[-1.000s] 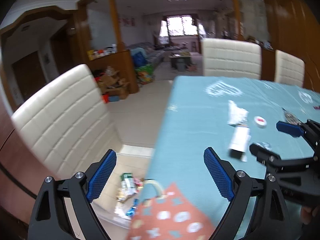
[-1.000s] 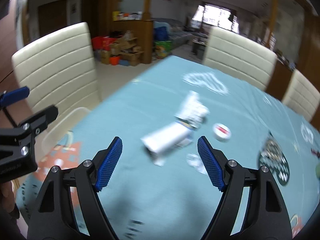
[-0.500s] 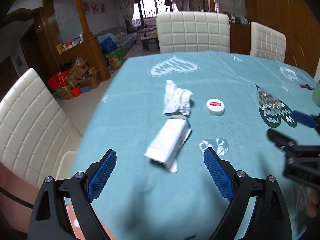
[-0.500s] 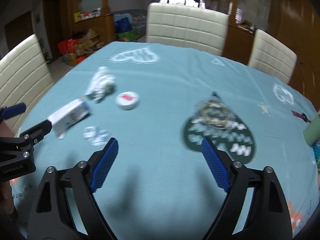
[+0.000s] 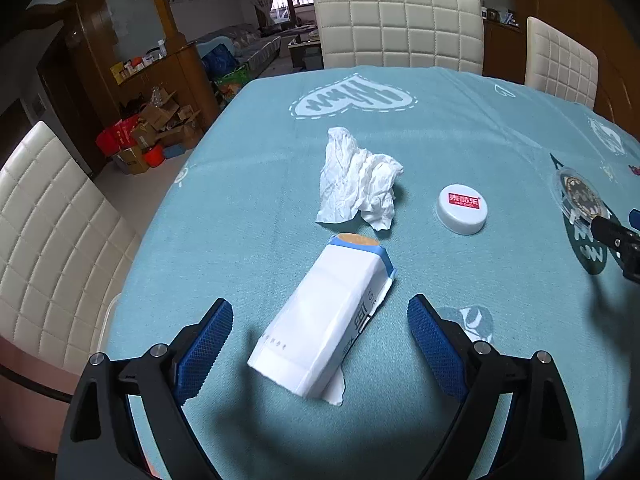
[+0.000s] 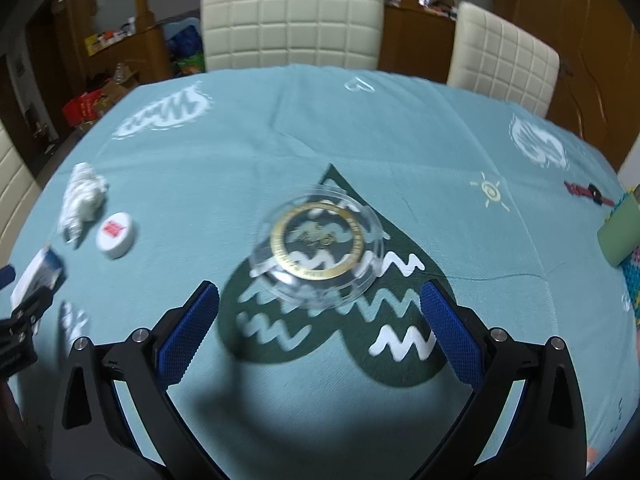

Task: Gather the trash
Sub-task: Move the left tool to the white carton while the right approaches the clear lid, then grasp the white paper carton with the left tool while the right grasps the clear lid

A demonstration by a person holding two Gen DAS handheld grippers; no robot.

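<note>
A white and blue wrapper packet (image 5: pixel 332 316) lies on the teal tablecloth (image 5: pixel 248 200), between the wide-apart fingers of my left gripper (image 5: pixel 320 344), which is open and hangs just above it. Beyond it lie a crumpled white tissue (image 5: pixel 358 180) and a white cap with a red label (image 5: pixel 462 208). My right gripper (image 6: pixel 318 322) is open, its jaws still opening, with nothing between them; a clear round plastic lid with a gold ring (image 6: pixel 320 250) lies just ahead of it. The tissue (image 6: pixel 82 196), cap (image 6: pixel 115 234) and packet (image 6: pixel 38 276) show at that view's left.
Cream padded chairs (image 5: pixel 400 26) stand at the table's far side and another (image 5: pixel 52 240) at the left edge. A green object (image 6: pixel 620 232) and a small red item (image 6: pixel 586 191) lie at the right of the table. Boxes and clutter (image 5: pixel 148 132) sit on the floor beyond.
Both grippers swung from the table's left edge over the cloth and sank toward it. The left now straddles the packet; the right moved right to the clear lid and spread wider.
</note>
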